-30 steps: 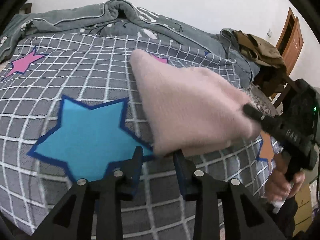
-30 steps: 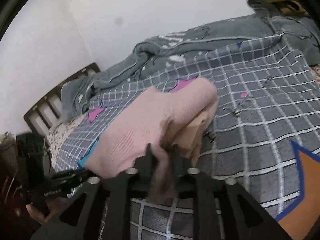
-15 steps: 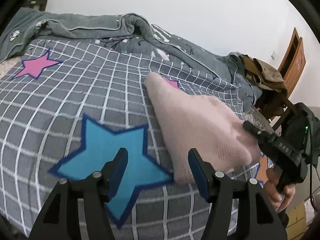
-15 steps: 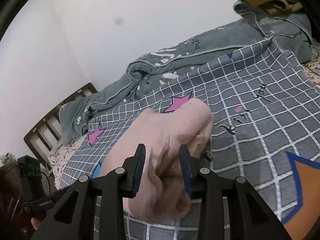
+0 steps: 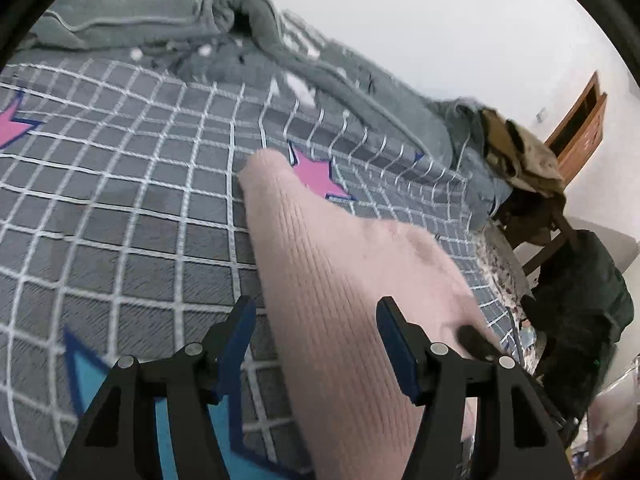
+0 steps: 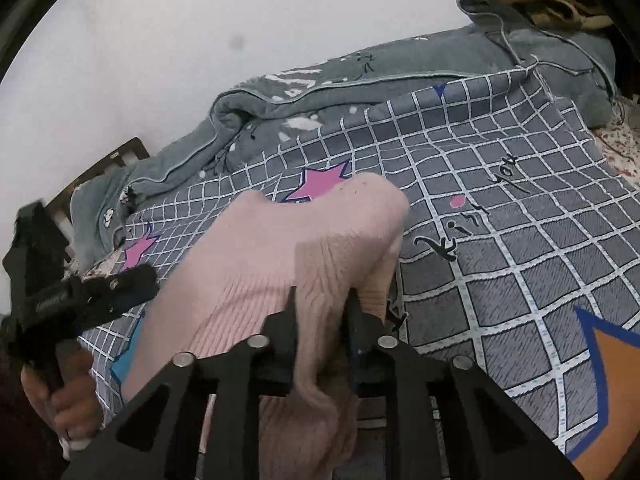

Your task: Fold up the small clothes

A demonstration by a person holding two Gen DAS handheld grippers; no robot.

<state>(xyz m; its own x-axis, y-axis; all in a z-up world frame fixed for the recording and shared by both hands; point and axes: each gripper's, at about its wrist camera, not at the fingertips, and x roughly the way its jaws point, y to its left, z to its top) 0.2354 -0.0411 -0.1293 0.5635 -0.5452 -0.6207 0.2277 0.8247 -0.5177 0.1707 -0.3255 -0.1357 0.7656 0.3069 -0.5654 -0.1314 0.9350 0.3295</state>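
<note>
A pink ribbed knit garment (image 5: 344, 280) lies folded on the grey checked bedspread (image 5: 120, 208). My left gripper (image 5: 316, 312) is open, its jaws wide apart over the garment's near edge, holding nothing. In the right wrist view the same pink garment (image 6: 280, 256) bunches between the jaws of my right gripper (image 6: 320, 300), which is shut on a fold of it. The left gripper (image 6: 132, 284) shows there at the left, beside the garment. The right gripper's tip (image 5: 476, 340) peeks out at the garment's right edge in the left wrist view.
A rumpled grey quilt (image 5: 248, 40) lies along the wall side of the bed. A chair with brown clothes (image 5: 520, 152) stands at the bed's right end. A dark wooden headboard (image 6: 100, 172) is at the left. The bedspread has pink (image 5: 316, 172), blue (image 5: 188, 412) and orange (image 6: 612, 384) stars.
My left gripper opened wider and moved right over the garment's near edge. My right gripper opened half a second ago and has closed again on a fold of the garment.
</note>
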